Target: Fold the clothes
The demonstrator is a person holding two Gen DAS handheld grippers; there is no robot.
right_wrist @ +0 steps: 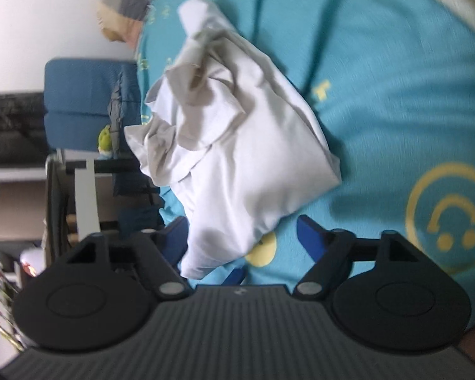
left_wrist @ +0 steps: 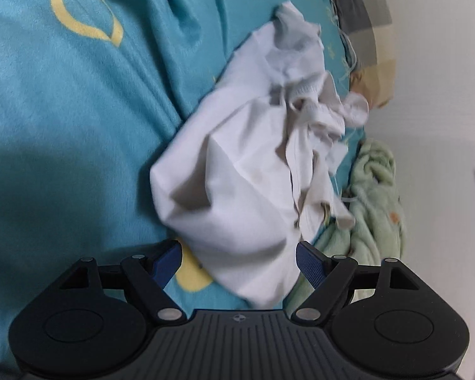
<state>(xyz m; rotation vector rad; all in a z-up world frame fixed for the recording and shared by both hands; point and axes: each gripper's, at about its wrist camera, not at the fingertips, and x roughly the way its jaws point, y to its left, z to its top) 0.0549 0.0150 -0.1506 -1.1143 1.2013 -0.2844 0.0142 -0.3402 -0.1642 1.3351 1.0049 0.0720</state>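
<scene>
Both the left gripper and right gripper are hanging wide open, the crumpled white garment lying loose between and ahead of the jaws, needing clean corner pinches before spreading.

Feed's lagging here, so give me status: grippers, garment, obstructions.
Left gripper open, right gripper open, nothing gripped. White garment crumpled on teal bedsheet, unfolded. Green blanket beside it, not blocking.
</scene>
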